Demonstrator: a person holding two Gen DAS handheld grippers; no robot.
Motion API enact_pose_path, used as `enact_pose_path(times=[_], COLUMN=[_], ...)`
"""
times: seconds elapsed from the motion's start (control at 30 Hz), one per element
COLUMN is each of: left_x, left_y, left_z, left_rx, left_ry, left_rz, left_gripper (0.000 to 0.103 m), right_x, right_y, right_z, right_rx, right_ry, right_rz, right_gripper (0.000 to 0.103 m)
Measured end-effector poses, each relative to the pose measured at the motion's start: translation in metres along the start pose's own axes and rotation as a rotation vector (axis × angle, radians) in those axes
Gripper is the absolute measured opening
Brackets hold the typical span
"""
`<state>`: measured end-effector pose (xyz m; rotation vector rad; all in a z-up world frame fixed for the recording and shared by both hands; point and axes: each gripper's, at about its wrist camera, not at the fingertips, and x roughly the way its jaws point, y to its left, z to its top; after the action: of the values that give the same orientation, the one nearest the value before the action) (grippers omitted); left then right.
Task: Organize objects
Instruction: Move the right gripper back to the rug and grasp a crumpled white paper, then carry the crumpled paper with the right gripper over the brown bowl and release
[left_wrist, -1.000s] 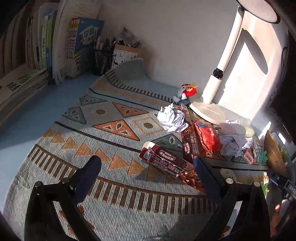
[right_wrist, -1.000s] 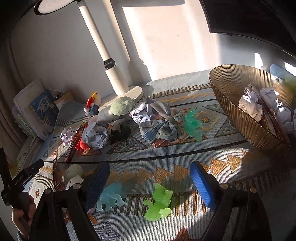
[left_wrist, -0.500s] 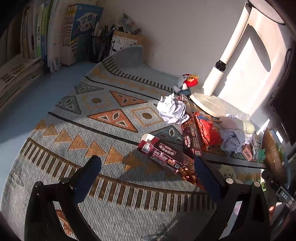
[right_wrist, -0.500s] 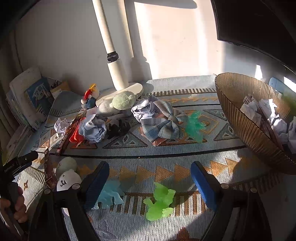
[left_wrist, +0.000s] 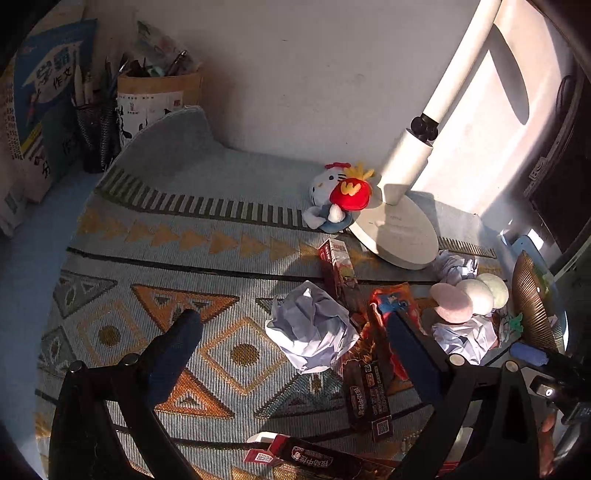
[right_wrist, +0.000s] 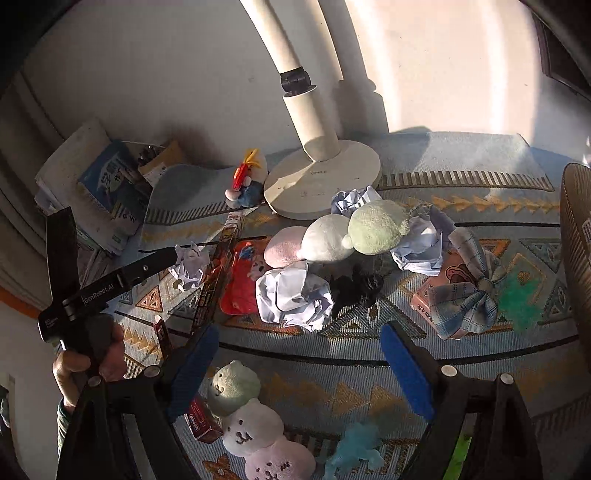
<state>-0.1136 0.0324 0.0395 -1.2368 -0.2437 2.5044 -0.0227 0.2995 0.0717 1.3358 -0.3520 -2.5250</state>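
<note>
A crumpled white paper ball lies on the patterned mat, between the wide-open fingers of my left gripper; the pads do not touch it. To its right lie brown snack boxes and a red packet. My right gripper is open and empty above the mat. Just beyond it is another paper ball, with a three-ball plush, a black object and a plaid bow around it. A second three-ball plush lies under the right gripper's left finger. A hand holds the left gripper at the left.
A white lamp base stands at the back with a cat plush beside it. A brown ribbed basket is at the right edge. Books and a pen holder fill the back left corner. Green and blue gel toys lie on the mat.
Both grippers have moved forward toward the pile by the lamp. The paper ball now sits between the left fingers, and the basket has slid to the right edge of the right wrist view.
</note>
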Motion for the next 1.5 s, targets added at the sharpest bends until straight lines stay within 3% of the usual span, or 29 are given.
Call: enact_pose_path(times=[0.2, 0.27, 0.4, 0.43, 0.47, 0.5, 0.77, 0.9, 1.2, 1.37, 1.5], left_x=[0.019, 0.021, 0.026, 0.026, 0.027, 0.028, 0.012, -0.014, -0.07, -0.053, -0.029], left_y=[0.005, 0.004, 0.006, 0.005, 0.002, 0.001, -0.004, -0.013, -0.111, -0.169, -0.186], left_z=[-0.004, -0.005, -0.005, -0.005, -0.005, -0.006, -0.008, -0.009, -0.052, -0.074, -0.083], left_rx=[-0.047, -0.05, -0.09, -0.078, -0.059, -0.053, -0.031, -0.027, 0.117, 0.186, 0.221], left_ry=[0.029, 0.037, 0.047, 0.039, 0.046, 0.053, -0.008, -0.045, -0.106, -0.1, -0.062], left_rz=[-0.124, -0.142, -0.17, -0.158, -0.149, -0.147, -0.131, -0.159, -0.303, -0.318, -0.29], left_gripper=[0.089, 0.085, 0.077, 0.071, 0.05, 0.048, 0.047, 0.047, 0.047, 0.047, 0.047], right_x=[0.031, 0.039, 0.049, 0.049, 0.047, 0.045, 0.006, -0.033, -0.095, -0.079, -0.072], right_y=[0.013, 0.014, 0.015, 0.015, 0.015, 0.014, 0.015, 0.007, -0.06, -0.101, -0.112], right_z=[0.013, 0.014, 0.013, 0.013, 0.012, 0.011, -0.003, -0.012, -0.046, -0.059, -0.063], right_rx=[-0.001, -0.012, -0.042, -0.049, -0.048, -0.048, -0.059, -0.073, 0.044, 0.139, 0.15], right_ry=[0.035, 0.041, 0.03, 0.029, 0.02, 0.017, -0.04, -0.097, -0.138, -0.087, -0.076], right_rz=[-0.008, -0.041, -0.076, -0.081, -0.08, -0.072, -0.013, -0.055, -0.166, -0.159, -0.126], right_gripper=[0.084, 0.071, 0.054, 0.051, 0.05, 0.05, 0.05, 0.05, 0.051, 0.051, 0.051])
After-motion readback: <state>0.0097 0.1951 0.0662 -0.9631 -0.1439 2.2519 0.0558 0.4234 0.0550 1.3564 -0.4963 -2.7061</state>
